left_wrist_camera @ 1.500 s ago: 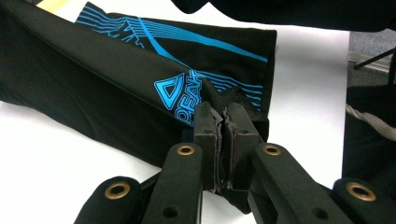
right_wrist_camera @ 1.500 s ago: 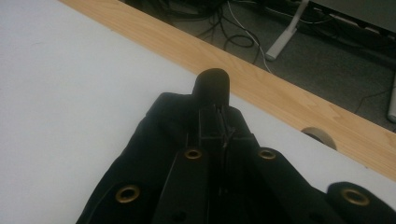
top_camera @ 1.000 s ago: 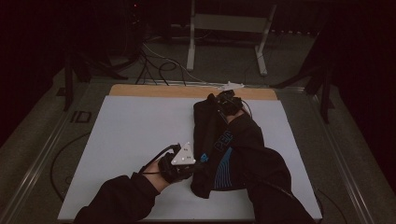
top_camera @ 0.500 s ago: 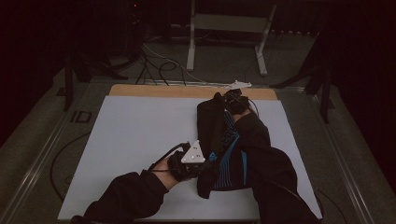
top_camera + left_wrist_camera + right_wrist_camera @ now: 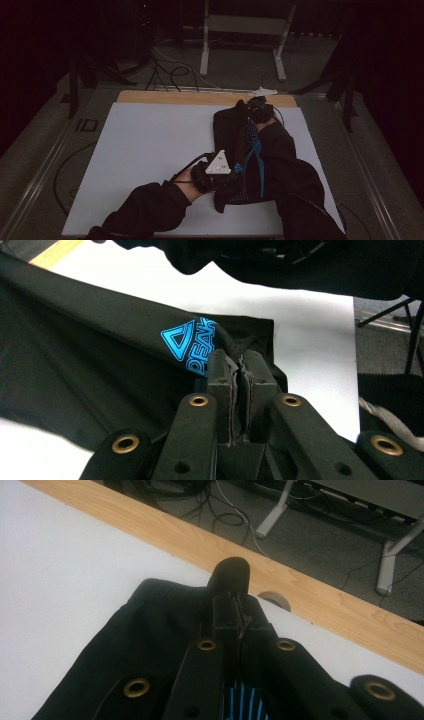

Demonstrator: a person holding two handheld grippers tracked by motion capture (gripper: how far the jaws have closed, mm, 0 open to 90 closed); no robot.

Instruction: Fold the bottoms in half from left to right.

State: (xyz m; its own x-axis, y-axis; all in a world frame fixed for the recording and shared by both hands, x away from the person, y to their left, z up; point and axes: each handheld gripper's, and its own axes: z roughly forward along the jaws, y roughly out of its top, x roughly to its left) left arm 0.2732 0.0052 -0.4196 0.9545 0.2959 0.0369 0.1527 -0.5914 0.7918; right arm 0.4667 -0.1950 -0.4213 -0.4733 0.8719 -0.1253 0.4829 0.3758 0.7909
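On the white table top (image 5: pixel 150 150), toward three o'clock of its middle, lies a black garment (image 5: pixel 235 130) with blue print, stretched from twelve o'clock at the far wooden edge (image 5: pixel 165 97) back toward six o'clock and my body. My right gripper (image 5: pixel 259 107) sits at the twelve o'clock end, its jaws pressed together on a pinch of the cloth (image 5: pixel 165 625) near the table's far edge. My left gripper (image 5: pixel 231 175), at the six o'clock end, has its jaws closed tight on a fold of the garment (image 5: pixel 100 350) just beside the blue triangle logo (image 5: pixel 181 339). My right sleeve (image 5: pixel 290 170) lies across the cloth between the two grips.
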